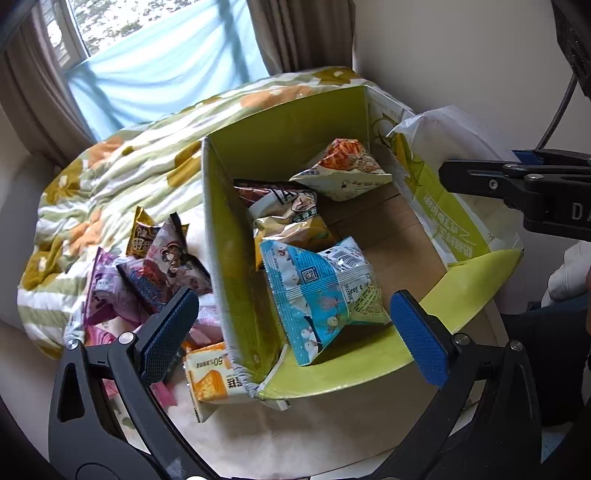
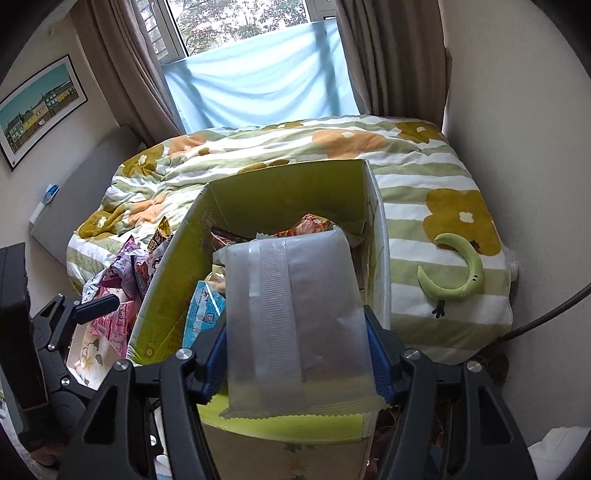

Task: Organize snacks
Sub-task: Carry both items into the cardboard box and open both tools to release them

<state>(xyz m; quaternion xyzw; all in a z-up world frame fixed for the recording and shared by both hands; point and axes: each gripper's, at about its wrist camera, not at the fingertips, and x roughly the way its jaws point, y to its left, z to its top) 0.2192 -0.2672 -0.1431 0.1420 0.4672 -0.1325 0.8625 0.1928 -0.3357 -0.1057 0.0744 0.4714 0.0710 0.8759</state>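
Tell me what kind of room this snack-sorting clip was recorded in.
Most likely a bedroom in a home. A bed with a flower-print quilt fills the room, brown curtains frame the window behind it, and a framed picture hangs on the wall. The green cardboard box of snacks sits on the bed.

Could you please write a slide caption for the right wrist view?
Right tongs grip a silvery snack packet above the green cardboard box on the bed.

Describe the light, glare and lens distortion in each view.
Left wrist view: daylight from the window washes out the glass; glare streaks the blue snack packet; fisheye bends the cardboard box. Right wrist view: window overexposed, silver snack bag fills the foreground, corners vignetted black.
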